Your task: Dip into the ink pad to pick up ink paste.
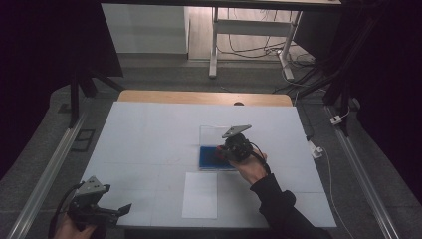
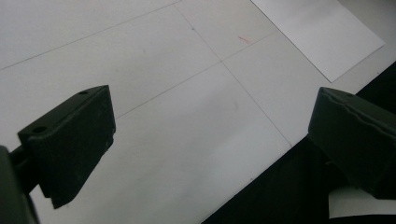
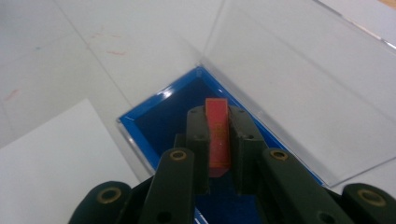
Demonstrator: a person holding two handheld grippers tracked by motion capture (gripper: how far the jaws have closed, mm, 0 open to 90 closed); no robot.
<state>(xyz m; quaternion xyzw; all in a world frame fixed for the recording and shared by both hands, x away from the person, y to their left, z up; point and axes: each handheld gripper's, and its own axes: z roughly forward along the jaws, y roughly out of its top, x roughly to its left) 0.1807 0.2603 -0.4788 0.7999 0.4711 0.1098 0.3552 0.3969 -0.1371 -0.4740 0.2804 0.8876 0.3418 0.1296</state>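
We see the right claw [image 1: 222, 152] over the middle of the worktop [image 1: 149, 144], pinching a small red block [image 3: 218, 135] between its two jaws. In the right gripper view the block stands on edge in the grip, its top poking out past the jaw tips, and hangs above the blue base [image 3: 154, 119] of a shallow box. The box's clear lid [image 3: 299, 93] lies flipped open flat on the far side of the base, joined to it along one edge. Whether the block touches the blue floor we cannot tell; it appears to sit just above it.

A white sheet of paper [image 1: 200, 195] lies near the worktop's near edge, just beside the box on its near side.

The left claw [image 1: 119, 211] hangs at the near left corner of the worktop, its jaws spread wide with nothing between them. In the left gripper view they frame the bare white surface and the worktop's edge.
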